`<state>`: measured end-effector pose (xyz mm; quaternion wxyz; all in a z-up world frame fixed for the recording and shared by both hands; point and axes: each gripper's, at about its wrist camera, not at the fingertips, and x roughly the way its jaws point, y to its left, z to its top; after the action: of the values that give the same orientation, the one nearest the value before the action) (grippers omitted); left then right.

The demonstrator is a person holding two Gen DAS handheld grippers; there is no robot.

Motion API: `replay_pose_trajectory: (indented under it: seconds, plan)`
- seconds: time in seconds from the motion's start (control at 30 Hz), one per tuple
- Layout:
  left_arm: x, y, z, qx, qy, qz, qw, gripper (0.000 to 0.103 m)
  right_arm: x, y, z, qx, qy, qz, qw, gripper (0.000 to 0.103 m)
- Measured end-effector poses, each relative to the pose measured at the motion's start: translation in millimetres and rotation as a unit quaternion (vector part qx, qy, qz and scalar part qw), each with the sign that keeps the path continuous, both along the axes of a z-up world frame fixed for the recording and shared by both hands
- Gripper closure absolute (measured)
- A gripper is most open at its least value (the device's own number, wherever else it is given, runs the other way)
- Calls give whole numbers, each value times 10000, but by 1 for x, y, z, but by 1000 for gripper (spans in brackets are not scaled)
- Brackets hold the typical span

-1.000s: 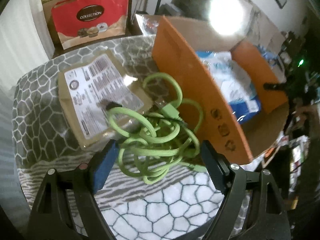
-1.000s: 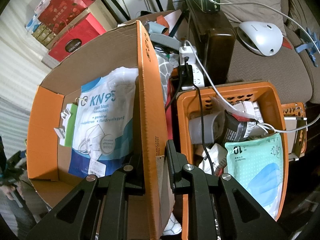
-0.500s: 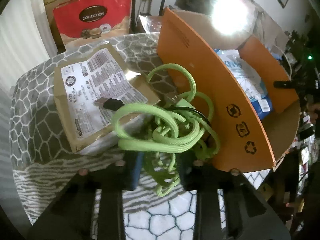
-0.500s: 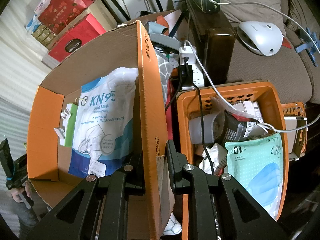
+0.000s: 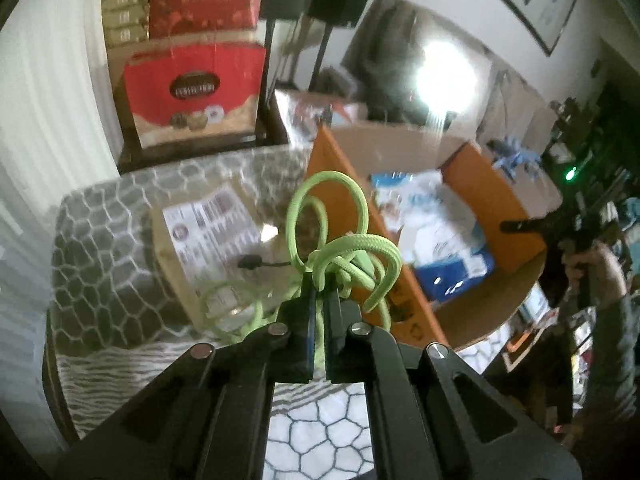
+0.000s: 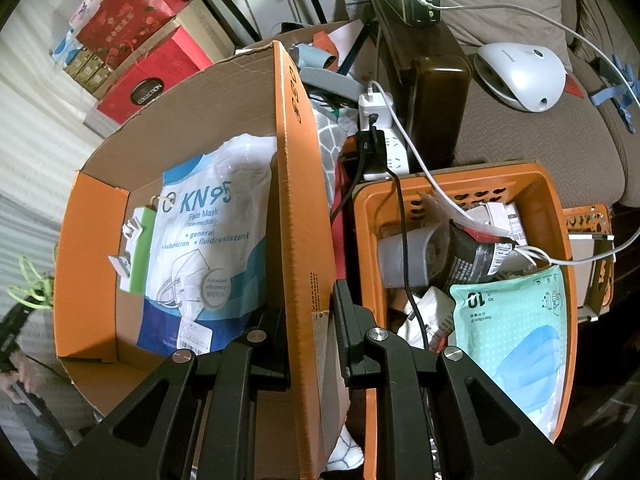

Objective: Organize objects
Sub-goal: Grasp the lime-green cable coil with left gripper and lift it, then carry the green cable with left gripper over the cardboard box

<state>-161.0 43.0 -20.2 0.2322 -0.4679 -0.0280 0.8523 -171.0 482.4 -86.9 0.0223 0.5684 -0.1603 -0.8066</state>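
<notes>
left claw (image 5: 319,288) is pinched nearly closed on a tangle of green cord (image 5: 343,248), loops standing above the fingertips and one strand trailing down to the brown packet (image 5: 208,236) below. judging by the grip, bunching the cord at its knot keeps the loose loops together for a carry toward the box (image 6: 192,184), which sits just beside it. right claw (image 6: 308,312) clamps narrow on the box's upright orange flap (image 6: 298,200), likely to hold it open and steady while the cord goes in. inside lie a kn95 pack (image 6: 208,240) and a green-white item (image 6: 134,252).

underneath is a grey cloth (image 5: 100,240) with a cracked-stone print. behind stand red gift bags (image 5: 192,96); an orange basket (image 6: 556,240) of clutter sits by a sofa (image 6: 520,136). the left view is blurred.
</notes>
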Motion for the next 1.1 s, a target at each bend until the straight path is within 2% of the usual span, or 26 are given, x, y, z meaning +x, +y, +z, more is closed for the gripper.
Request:
replay_pose_trajectory:
  seconds: [0.2,0.6,0.93,1.1]
  plan:
    - [-1,-9,37,129,277,45,9995,100,0,0,0,4,-2,0,10000,87]
    - [-6,2,89,243,693,7,9973,100,2,2,-1,5,-4,-2,10000,87]
    - [-8,39,154,338,1208,-246,9918,100,2,2,-1,-1,2,-1,10000,87]
    - [-12,64,169,351,1272,-383,9905,100,2,2,0,2,0,2,10000,87]
